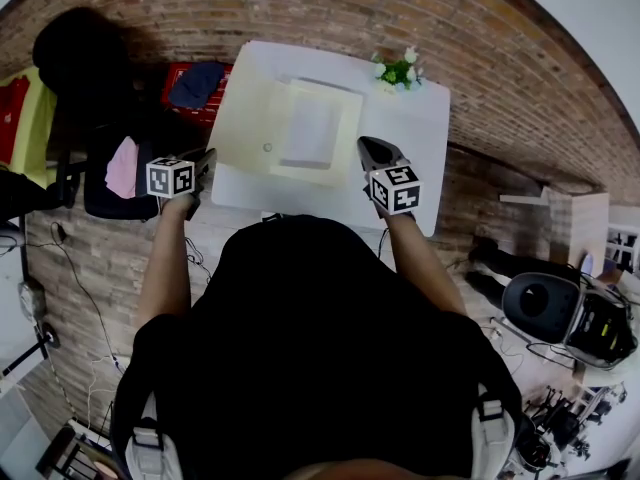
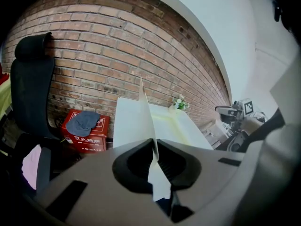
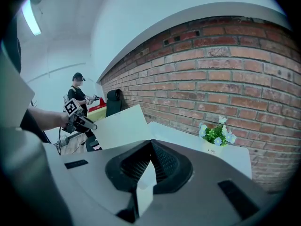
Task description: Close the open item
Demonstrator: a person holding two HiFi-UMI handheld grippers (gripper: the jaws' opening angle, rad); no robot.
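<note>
A cream box (image 1: 312, 128) lies open on the white table (image 1: 420, 118), its lid (image 1: 245, 113) swung up toward the left. My left gripper (image 1: 208, 158) is at the lid's near-left corner. In the left gripper view the lid (image 2: 136, 121) runs edge-on straight into the shut jaws of the left gripper (image 2: 154, 145), which pinch it. My right gripper (image 1: 365, 146) rests against the box's right edge near the front corner. In its own view the right gripper (image 3: 150, 144) is shut with a pale strip of the box between the jaws, and the raised lid (image 3: 120, 126) stands beyond.
A small pot of flowers (image 1: 398, 69) stands at the table's far right corner. A red crate (image 1: 178, 96) with a blue cloth and a black chair (image 2: 30, 88) sit left of the table. Another person (image 3: 77, 95) stands far off, and the brick wall runs behind.
</note>
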